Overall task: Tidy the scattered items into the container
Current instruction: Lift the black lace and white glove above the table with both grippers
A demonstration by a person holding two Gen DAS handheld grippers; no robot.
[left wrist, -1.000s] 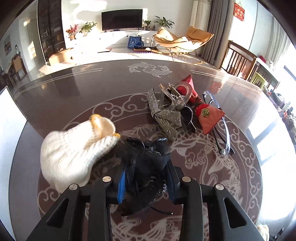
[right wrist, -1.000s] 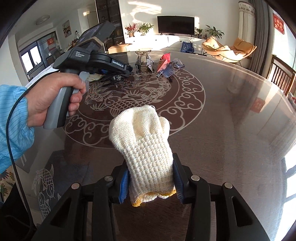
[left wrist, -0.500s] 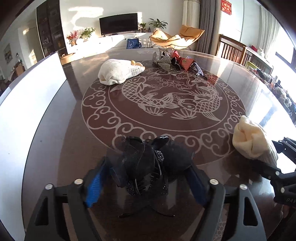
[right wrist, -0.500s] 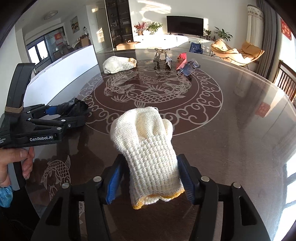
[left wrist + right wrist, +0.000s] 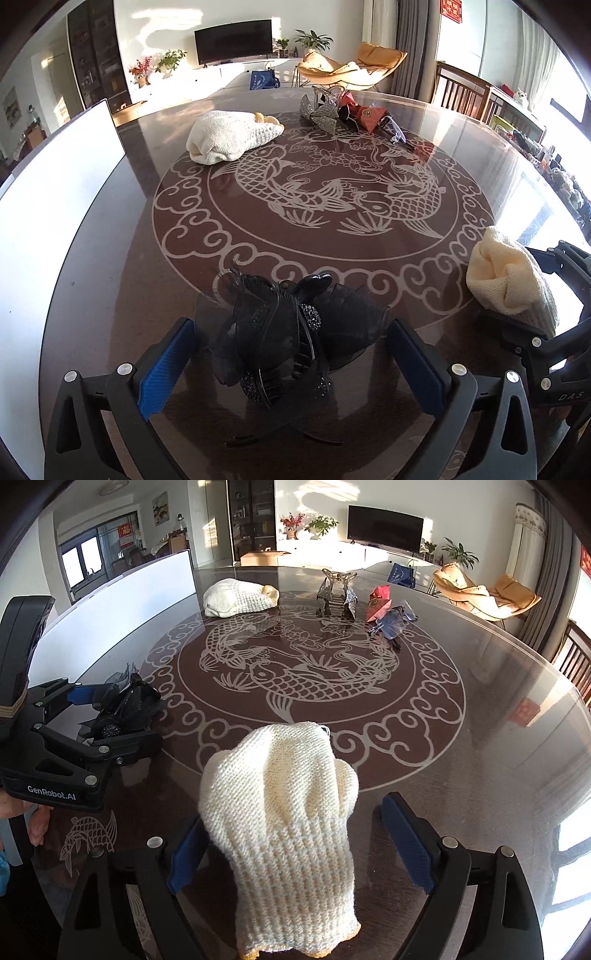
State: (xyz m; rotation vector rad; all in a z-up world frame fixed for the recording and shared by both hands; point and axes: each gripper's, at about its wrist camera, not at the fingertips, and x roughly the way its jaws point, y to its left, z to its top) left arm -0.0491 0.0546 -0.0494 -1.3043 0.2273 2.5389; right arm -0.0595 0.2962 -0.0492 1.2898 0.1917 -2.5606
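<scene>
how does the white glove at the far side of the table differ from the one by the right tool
The far glove lies bunched up on its side, clear of both tools. The near glove is stretched out lengthwise between the opening jaws of the right tool, cuff toward the camera. Both are cream knit work gloves with yellow cuff trim, resting on the table.

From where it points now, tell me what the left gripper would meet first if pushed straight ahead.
The black hair clip lies between the opening jaws of the left gripper, so it comes first, probably with the table right under it. Depth is uncertain.
</scene>
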